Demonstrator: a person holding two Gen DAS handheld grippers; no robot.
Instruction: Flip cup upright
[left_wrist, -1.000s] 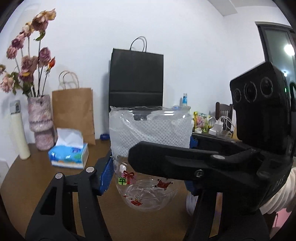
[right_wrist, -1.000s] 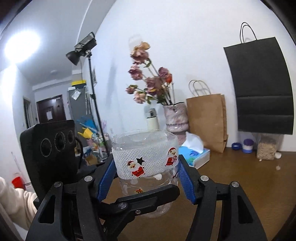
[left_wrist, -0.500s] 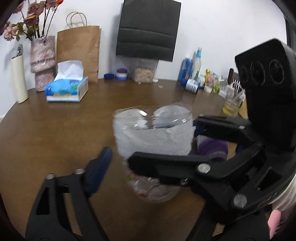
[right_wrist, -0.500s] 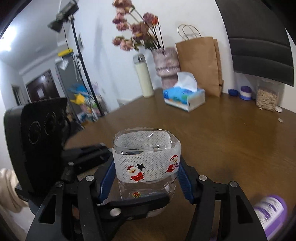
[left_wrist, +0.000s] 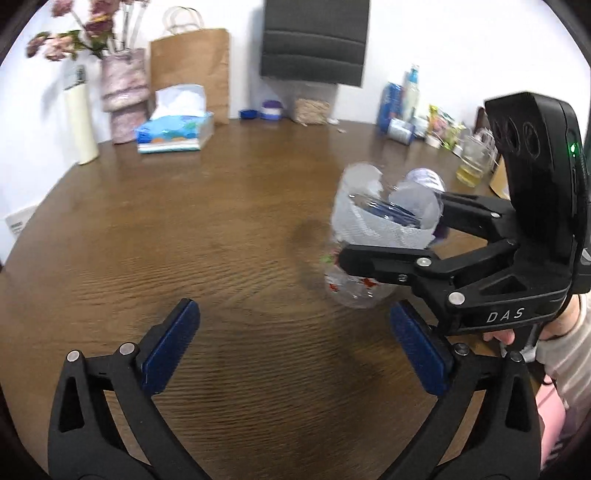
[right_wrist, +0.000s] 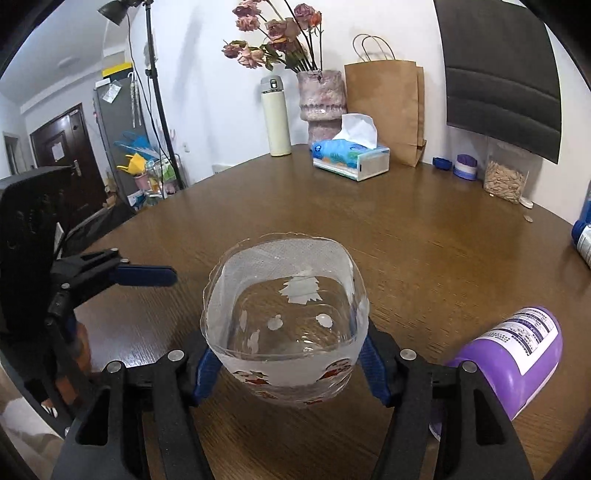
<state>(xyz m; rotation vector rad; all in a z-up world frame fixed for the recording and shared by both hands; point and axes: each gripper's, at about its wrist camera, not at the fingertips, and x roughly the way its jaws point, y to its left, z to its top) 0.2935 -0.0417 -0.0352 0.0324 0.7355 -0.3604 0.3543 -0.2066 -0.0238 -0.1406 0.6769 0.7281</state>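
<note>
The cup (right_wrist: 286, 325) is clear plastic with a white mesh sleeve and Santa stickers. It stands mouth up on the brown table, just touching or barely above it. My right gripper (right_wrist: 288, 363) is shut on its lower sides with both blue pads. In the left wrist view the cup (left_wrist: 380, 240) sits at the right, held by the right gripper (left_wrist: 391, 236). My left gripper (left_wrist: 295, 347) is open and empty, to the left of the cup and apart from it. It also shows in the right wrist view (right_wrist: 110, 284) at the left.
A purple bottle (right_wrist: 517, 350) lies on its side right of the cup. A tissue box (right_wrist: 351, 158), vase with flowers (right_wrist: 321, 103), cream flask (right_wrist: 275, 118), paper bags and jars stand along the far edge. Bottles (left_wrist: 402, 110) crowd the back right.
The left gripper let go of the cup, opened and drew back to the left. The right gripper lowered the cup from mid-air down to the table, mouth up.
</note>
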